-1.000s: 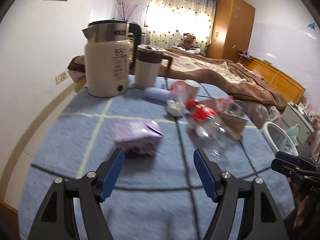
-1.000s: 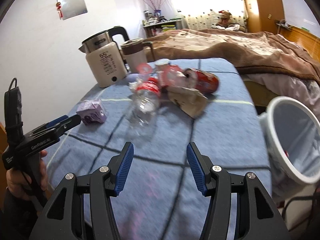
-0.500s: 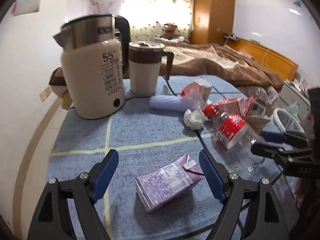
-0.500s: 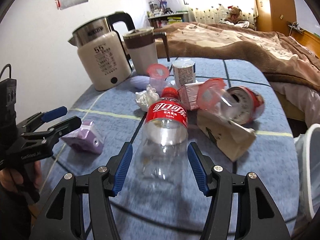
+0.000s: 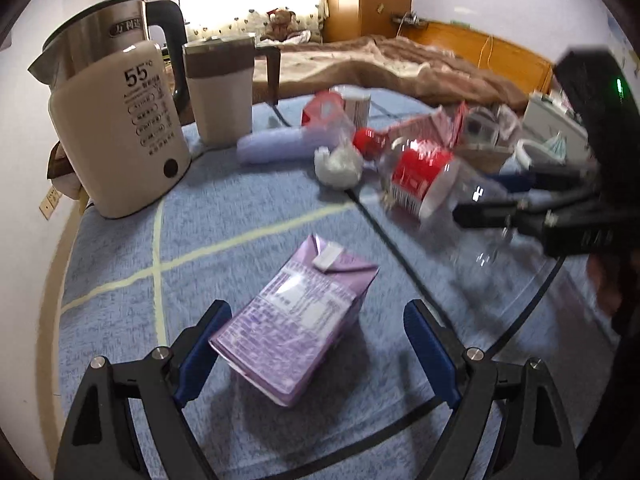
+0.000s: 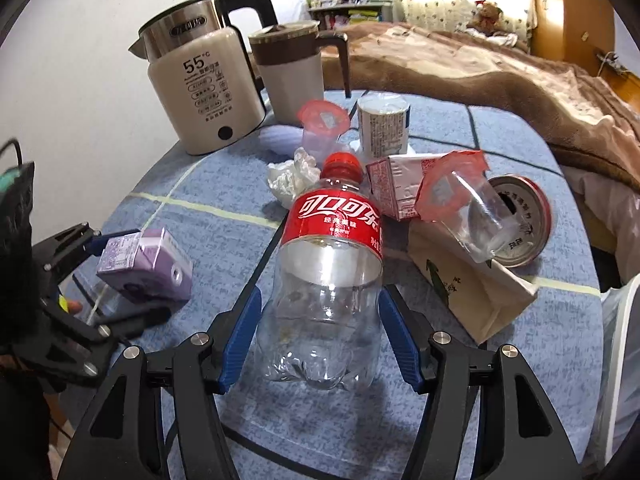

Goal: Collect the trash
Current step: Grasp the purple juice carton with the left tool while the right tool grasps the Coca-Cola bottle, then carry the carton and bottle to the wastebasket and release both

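A purple drink carton (image 5: 296, 320) lies on the blue tablecloth between the open fingers of my left gripper (image 5: 316, 344); it also shows in the right wrist view (image 6: 144, 268). An empty clear cola bottle (image 6: 328, 280) with a red label lies between the open fingers of my right gripper (image 6: 320, 332), which stand close to its sides. Behind it lie a crumpled tissue (image 6: 292, 176), a pink carton (image 6: 400, 188), a clear cup (image 6: 468, 208), a red can (image 6: 524, 220) and a paper bag (image 6: 472, 296).
A cream electric kettle (image 5: 116, 128) and a lidded mug (image 5: 224, 92) stand at the back left of the table. A white yoghurt cup (image 6: 384, 124) stands behind the trash. A white bin (image 6: 624, 360) is at the table's right edge. A bed lies beyond.
Both grippers moved forward. The purple carton now sits between my left fingers, and the cola bottle sits deeper between my right fingers.
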The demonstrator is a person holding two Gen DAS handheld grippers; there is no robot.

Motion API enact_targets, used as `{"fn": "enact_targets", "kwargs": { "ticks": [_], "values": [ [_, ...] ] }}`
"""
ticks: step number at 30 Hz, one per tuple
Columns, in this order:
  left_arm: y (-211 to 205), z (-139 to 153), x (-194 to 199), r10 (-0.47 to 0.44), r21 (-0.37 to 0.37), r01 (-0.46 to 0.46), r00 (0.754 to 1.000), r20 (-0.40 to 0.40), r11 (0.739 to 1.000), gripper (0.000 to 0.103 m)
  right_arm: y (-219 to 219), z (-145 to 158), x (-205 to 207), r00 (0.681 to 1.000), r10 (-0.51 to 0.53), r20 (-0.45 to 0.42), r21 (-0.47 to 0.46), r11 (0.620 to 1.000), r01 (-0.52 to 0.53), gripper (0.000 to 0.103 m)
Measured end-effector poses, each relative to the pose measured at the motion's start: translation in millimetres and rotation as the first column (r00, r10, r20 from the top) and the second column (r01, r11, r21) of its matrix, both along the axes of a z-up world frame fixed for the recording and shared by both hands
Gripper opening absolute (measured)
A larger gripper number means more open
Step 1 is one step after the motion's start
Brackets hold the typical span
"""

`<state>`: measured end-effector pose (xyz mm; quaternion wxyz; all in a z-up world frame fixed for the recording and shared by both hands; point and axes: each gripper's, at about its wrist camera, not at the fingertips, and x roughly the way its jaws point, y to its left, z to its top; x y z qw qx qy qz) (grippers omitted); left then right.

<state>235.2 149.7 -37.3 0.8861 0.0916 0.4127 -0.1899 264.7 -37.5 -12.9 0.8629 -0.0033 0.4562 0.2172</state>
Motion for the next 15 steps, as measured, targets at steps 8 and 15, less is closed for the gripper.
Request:
{"fn": "enact_targets", "kwargs": {
  "ticks": [8, 15],
  "values": [
    [9, -1, -6, 0.147, -0.03, -0.146, 0.989, 0.007, 0.989, 0.059, 2, -2, 1, 1.0, -0.015, -0.026, -0.024, 1.0, 0.014, 0.062],
    [1, -1, -19, 0.211, -0.035, -0.21, 0.977, 0.025, 0.977, 0.04, -3, -1, -1, 0.999, -0.021, -0.047, -0.007, 1.0, 0.021, 0.062]
  ]
}}
